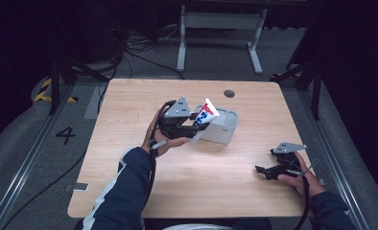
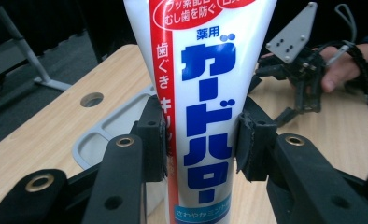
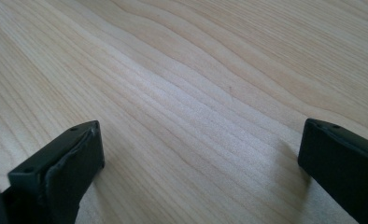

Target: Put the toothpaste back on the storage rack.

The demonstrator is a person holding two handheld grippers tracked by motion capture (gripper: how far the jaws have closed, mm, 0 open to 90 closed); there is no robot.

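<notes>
- High view: the left gripper [image 1: 196, 125] is raised over the middle of the wooden desk [image 1: 129, 158], clamped on a white toothpaste tube [image 1: 205, 116] with red and blue print. The tube tilts up and to the right, just above the near-left end of a grey tray [image 1: 227, 125]. The right gripper [image 1: 263, 170] sits low near the desk's right edge, well apart from the tube. Beyond the desk lie a grey floor [image 1: 29, 143], cables and the legs of a white frame [image 1: 220, 28] — the rest of the room is dark.
- Left gripper view: up close, the tube [image 2: 205, 116] stands between the two black jaws, pinched at its lower half, blue Japanese lettering running down it. The tray [image 2: 107, 128] lies behind the tube, a round hole [image 2: 92, 99] in the desk beyond it. The right gripper [image 2: 285, 116] shows farther off, its grey plate on top.
- Right gripper view: the jaws of this gripper [image 3: 198, 154] stand wide apart, holding nothing — bare wood grain [image 3: 196, 70] between them, close beneath.
</notes>
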